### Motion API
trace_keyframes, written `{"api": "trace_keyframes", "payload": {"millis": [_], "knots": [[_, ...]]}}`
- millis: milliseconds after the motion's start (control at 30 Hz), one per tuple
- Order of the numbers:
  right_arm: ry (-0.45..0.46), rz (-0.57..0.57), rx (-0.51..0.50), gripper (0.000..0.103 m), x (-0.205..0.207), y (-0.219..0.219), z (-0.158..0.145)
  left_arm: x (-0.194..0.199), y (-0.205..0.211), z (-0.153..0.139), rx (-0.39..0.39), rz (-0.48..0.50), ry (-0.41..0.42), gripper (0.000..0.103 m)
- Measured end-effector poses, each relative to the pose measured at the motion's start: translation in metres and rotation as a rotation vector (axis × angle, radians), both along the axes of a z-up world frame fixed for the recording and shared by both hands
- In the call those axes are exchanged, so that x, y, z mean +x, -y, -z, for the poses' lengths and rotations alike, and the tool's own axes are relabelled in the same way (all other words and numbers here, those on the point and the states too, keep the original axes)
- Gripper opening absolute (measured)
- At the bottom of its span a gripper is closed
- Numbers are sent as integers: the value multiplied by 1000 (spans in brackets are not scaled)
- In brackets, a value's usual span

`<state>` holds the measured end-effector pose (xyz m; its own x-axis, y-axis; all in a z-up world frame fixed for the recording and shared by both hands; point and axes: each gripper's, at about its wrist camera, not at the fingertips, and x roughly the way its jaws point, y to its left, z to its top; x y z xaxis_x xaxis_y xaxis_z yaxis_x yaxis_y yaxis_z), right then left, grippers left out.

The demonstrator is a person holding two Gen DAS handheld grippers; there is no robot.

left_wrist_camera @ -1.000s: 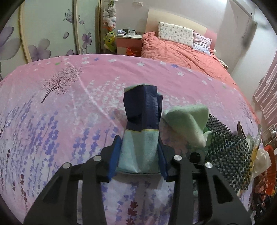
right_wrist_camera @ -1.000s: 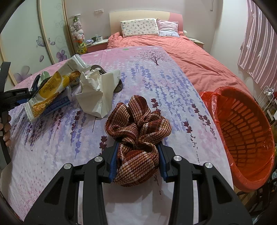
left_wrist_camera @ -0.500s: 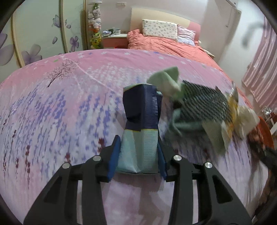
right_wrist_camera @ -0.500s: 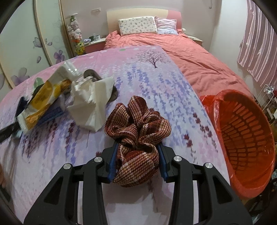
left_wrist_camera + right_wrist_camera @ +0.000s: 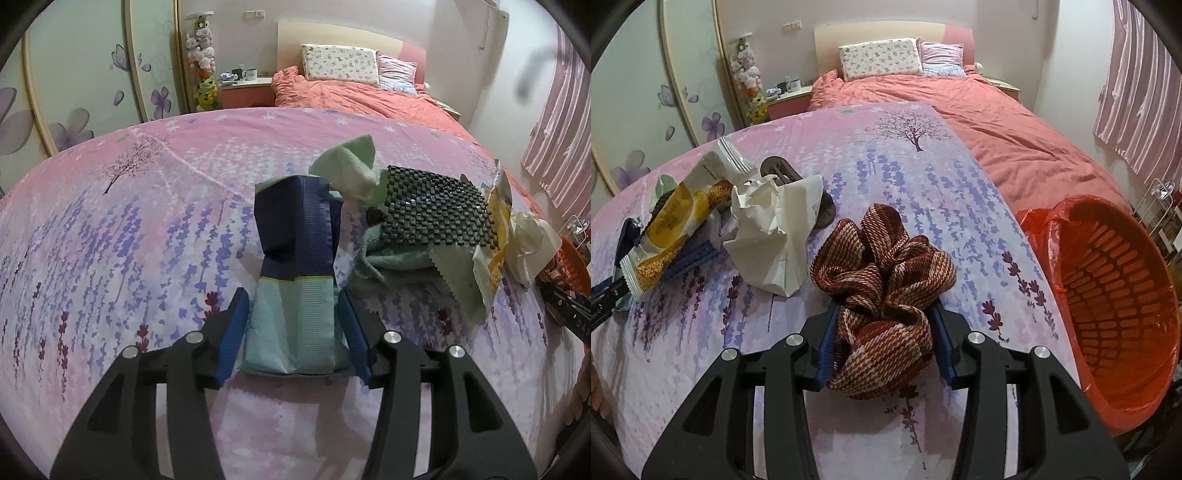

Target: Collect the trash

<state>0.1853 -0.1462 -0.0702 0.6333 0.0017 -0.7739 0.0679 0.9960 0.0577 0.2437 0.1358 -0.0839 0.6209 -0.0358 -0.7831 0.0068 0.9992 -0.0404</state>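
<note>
A blue and pale green packet [image 5: 295, 266] is held clenched in the left claw [image 5: 295, 332], above the desk [image 5: 110, 258] with the flowered cloth. A crumpled red-brown woven cloth [image 5: 882, 295] is grasped by the right claw [image 5: 882, 339], near the desk edge, with the orange basket [image 5: 1115, 295] (lined with a red bag) just beside it on the right. No trash can be seen inside the basket, so the collecting is judged to be at an early stage.

On the desk a heap is left: a yellow snack wrapper [image 5: 668, 229], a crumpled white paper [image 5: 772, 236], a green cloth [image 5: 347, 166] and a black woven mat [image 5: 436, 210]. Which of these count as trash cannot be told for sure. Both held things are not yet dropped; the wrapper and the paper are probably to be taken after that.
</note>
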Motion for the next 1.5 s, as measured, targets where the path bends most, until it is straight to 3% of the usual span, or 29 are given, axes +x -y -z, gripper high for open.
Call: {"api": "trace_keyframes", "payload": {"millis": [133, 500, 1133, 1500], "knots": [[-5, -22, -6, 54, 1, -2, 1, 3, 3, 2, 14, 12, -5, 59], [-7, -39, 2, 61, -1, -4, 1, 0, 1, 4, 11, -1, -12, 68], [-8, -35, 3, 61, -1, -4, 0, 0, -4, 3, -19, 4, -8, 70], [-11, -46, -6, 65, -1, -4, -1, 2, 1, 4, -2, 18, -16, 78]]}}
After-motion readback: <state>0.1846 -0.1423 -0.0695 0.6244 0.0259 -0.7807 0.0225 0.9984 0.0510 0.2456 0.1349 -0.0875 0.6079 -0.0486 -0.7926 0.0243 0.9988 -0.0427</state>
